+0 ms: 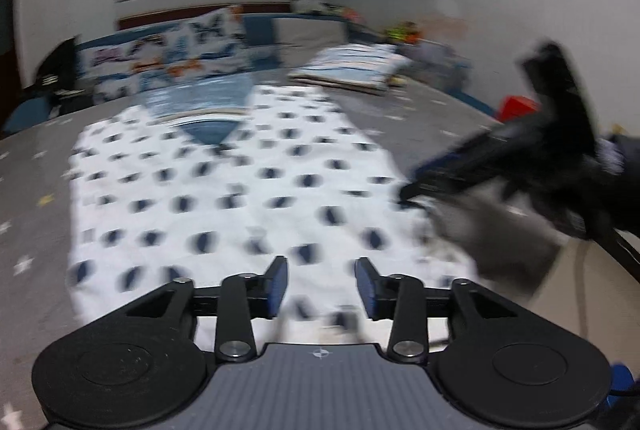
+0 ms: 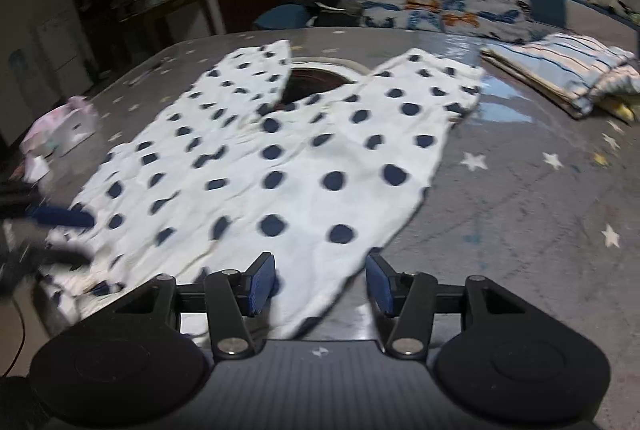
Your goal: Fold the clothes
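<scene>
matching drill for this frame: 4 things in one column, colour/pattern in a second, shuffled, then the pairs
Things:
1. garment
2. pillow
3. folded blanket
4. bed cover

Descriptions:
A. grey with stars
B. white with dark blue dots
C. striped
D. butterfly print

Pairs: 1-B, 2-D, 3-C, 4-A

A white polka-dot garment [image 2: 280, 158] is lying spread on the star-patterned bed [image 2: 540, 198]. The right tongs [image 2: 320, 284] are hovering with jaws apart over its near edge.
</scene>
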Available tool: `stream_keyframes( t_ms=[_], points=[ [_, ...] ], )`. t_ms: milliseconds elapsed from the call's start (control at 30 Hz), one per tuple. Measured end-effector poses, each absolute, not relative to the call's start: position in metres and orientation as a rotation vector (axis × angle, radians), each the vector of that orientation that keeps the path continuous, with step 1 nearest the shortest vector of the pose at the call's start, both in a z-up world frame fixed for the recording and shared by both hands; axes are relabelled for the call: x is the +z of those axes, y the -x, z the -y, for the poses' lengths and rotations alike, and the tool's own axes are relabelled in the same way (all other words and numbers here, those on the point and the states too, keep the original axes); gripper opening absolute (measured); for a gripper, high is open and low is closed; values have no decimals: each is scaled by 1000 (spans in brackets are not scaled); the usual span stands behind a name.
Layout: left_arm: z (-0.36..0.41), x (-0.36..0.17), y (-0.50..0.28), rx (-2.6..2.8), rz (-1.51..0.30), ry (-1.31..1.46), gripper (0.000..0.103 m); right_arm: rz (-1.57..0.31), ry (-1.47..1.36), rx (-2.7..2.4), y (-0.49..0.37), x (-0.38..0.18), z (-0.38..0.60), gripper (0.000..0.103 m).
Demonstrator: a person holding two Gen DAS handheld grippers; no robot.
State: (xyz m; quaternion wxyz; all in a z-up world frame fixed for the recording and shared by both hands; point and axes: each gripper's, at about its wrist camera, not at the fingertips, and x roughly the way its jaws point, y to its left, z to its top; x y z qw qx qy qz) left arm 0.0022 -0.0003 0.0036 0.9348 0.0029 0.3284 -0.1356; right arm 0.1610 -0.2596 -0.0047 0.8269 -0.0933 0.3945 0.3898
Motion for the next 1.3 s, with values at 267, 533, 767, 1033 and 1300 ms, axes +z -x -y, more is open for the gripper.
stream_keyframes(
  t_ms=[267, 533, 767, 1033, 1300],
  points=[
    [74, -7, -3, -470, -680, -136, 45, -858, 145, 743, -184, -9, 272, 52],
    [98, -33, -16, -453, -711, -246, 40, -872, 102, 699, -211, -10, 286, 52],
    [83, -31, -27, -452, -727, -175, 13, -871, 81, 675, -240, -6, 285, 52],
    [35, -6, -36, -429, -714, 75, 12, -848, 20, 659, -298, -2, 261, 50],
    [1, 0, -45, -411, -733, 253, 12, -861, -25, 600, -375, -17, 226, 48]
  ],
)
